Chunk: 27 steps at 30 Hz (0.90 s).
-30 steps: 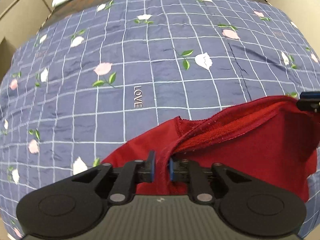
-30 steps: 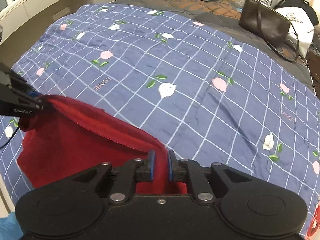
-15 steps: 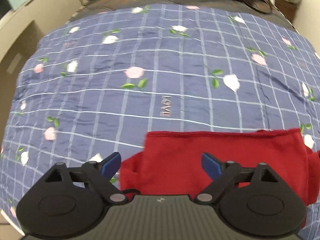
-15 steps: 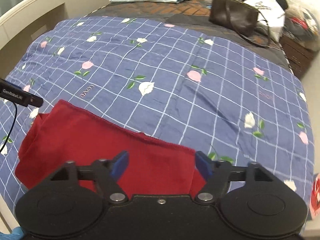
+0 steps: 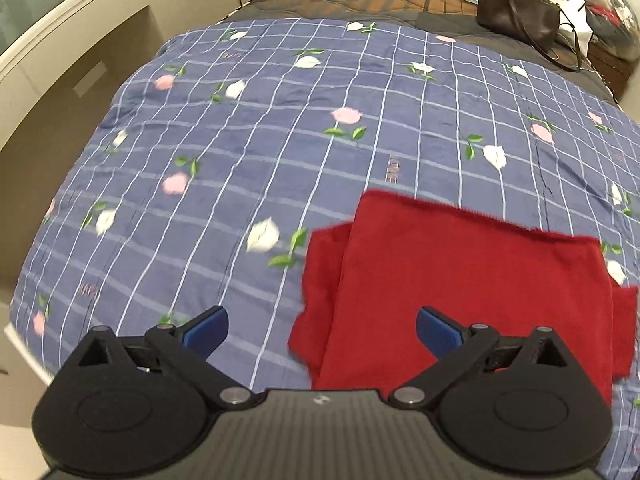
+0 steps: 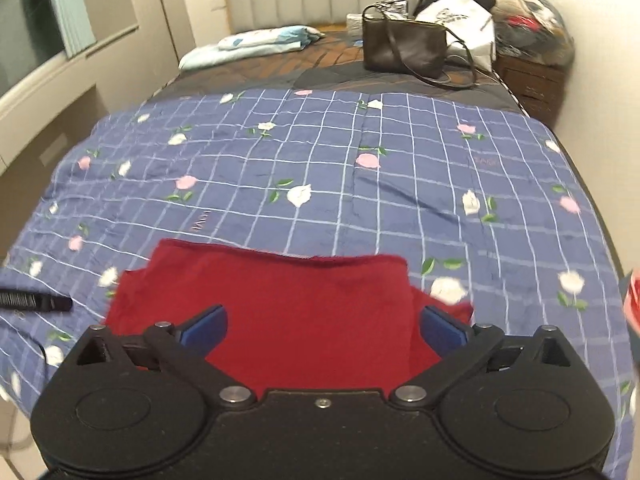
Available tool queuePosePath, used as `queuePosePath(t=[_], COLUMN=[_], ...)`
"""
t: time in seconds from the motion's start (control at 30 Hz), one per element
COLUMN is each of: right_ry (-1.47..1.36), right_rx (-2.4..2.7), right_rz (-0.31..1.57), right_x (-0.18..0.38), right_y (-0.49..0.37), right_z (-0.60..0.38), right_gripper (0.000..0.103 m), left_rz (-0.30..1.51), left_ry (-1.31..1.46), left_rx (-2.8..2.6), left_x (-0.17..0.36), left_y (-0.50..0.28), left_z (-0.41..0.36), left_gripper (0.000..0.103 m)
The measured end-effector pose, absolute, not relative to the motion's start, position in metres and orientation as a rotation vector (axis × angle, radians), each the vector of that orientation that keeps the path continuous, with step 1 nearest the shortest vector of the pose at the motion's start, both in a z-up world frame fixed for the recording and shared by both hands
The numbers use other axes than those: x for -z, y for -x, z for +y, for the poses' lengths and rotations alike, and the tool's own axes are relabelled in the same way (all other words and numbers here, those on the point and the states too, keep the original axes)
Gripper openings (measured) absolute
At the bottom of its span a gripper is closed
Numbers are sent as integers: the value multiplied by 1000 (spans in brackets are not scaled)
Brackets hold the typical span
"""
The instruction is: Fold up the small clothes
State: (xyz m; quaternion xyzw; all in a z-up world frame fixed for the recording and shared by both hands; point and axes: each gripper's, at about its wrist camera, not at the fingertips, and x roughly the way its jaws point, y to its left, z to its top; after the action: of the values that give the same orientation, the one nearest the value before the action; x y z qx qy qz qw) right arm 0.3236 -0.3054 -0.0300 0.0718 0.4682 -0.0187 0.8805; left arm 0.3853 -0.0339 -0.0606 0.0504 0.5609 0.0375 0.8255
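A red garment (image 5: 460,288) lies folded flat on the blue checked floral bedspread (image 5: 280,152), near the bed's front edge. In the right wrist view the same red garment (image 6: 288,312) spreads just beyond the fingers. My left gripper (image 5: 320,330) hangs open above the garment's left edge, holding nothing. My right gripper (image 6: 322,326) is also open, raised over the garment's middle, with nothing between its blue pads (image 6: 204,326). The tip of the left gripper (image 6: 36,302) shows at the left edge of the right wrist view.
A dark brown handbag (image 6: 404,46) and a white bag (image 6: 460,16) sit at the far end of the bed beside a folded light blue cloth (image 6: 256,42). A wooden nightstand (image 6: 532,80) stands far right. A beige wall unit (image 5: 60,80) borders the left side.
Both grippers were shut on the garment's top edge one second ago. They opened, let the cloth drop folded onto the bedspread, and have pulled back and up.
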Motion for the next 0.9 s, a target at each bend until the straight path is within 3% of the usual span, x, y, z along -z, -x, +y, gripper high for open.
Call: queuePosePath(t=[0.53,0.9], right_ry=[-162,-102], right_rx=[30,11], right_rz=[1028,1054], right_x=[8,-1], right_y=[-185,-156], right_z=[-231,-222], right_gripper=[102,102], left_rz=[1230,1297], left_ry=[-123,-151], left_rx=[-110,-146], left_x=[31,26], left_y=[-227,-188], left_z=[-5,1], left_gripper=[102,102])
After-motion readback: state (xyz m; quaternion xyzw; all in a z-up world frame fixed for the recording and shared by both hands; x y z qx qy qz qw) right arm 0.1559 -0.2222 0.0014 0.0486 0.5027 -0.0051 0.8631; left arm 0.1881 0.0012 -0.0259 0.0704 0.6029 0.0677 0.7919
